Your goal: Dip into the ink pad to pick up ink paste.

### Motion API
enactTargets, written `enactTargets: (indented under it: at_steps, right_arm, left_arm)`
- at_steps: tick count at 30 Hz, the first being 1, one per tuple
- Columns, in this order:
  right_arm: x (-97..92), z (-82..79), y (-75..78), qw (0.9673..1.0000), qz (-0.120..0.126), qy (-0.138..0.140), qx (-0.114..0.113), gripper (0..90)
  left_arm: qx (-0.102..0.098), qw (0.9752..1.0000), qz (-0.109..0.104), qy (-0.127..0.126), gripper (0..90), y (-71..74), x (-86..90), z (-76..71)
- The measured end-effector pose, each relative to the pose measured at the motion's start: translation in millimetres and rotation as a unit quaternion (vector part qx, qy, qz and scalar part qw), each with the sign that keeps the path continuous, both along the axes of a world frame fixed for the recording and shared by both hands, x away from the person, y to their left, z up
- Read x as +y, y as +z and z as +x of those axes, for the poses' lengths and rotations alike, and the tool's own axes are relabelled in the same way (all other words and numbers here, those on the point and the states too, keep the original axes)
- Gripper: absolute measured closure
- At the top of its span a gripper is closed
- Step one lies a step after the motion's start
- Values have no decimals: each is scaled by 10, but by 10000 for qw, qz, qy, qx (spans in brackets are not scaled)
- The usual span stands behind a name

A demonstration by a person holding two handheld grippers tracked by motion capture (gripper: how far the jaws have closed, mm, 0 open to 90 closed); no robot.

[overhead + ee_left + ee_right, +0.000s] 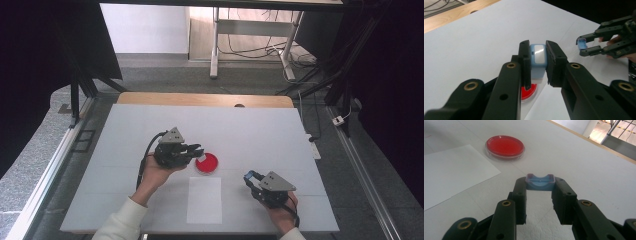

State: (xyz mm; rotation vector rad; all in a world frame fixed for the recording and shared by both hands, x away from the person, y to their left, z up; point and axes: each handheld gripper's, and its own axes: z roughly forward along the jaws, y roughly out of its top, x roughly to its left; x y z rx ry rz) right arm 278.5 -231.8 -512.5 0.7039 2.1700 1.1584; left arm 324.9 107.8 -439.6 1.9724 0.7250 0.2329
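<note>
Step in hand: you hold two parts apart above the table [150, 125]; I judge this the stage just after a cap comes off a small blue case, or just before it goes back on.
L gripper [537, 60]: jaws clamped on the blue case [538, 60], one pad on each long side; its pale glossy face points up twd the camera.
R gripper [540, 185]: jaws pinched on the blue cap [540, 183] at the very tips; the cap's hollow side faces up.
Where the case is: in the high view the L gripper [192, 150] carries it just left of the red dish [207, 163], lifted off the surface.
Where the cap is: R gripper [251, 178] keeps it near the front right, well apart from the dish.
Paper sheet [204, 200]: lies flat btwn your hands, touching neither gripper.
Next move, as I judge: bring the case over the dish or sheet w/o tilting; keep the cap level so it can be refitted squarely.
L gripper view adds: case face and grip lines, plus the R gripper [582, 47] w/ its cap across the table.
R gripper view adds: cap's inner rim, and the dish [505, 147] as a clear lidded plate w/ red fill, beside the sheet [454, 170].
High view adds: overall layout, both forearms, spacing of the hands.
</note>
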Motion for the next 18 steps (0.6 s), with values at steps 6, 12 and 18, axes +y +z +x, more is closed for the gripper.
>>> enactTargets:
  at_steps: [6,12,18]
  right_arm:
    - [-3,-2,3,10000,17,-1,-6,652]
    - [1,-3,4,10000,4,-6,-14,651]
    - [-6,0,6,10000,18,-15,-15,651]
  left_arm:
    - [-33,10000,-11,-86,755,47,35,-78]
    - [-16,9998,-50,-187,754,55,75,-132]
    - [-12,9997,-23,-231,754,50,112,-225]
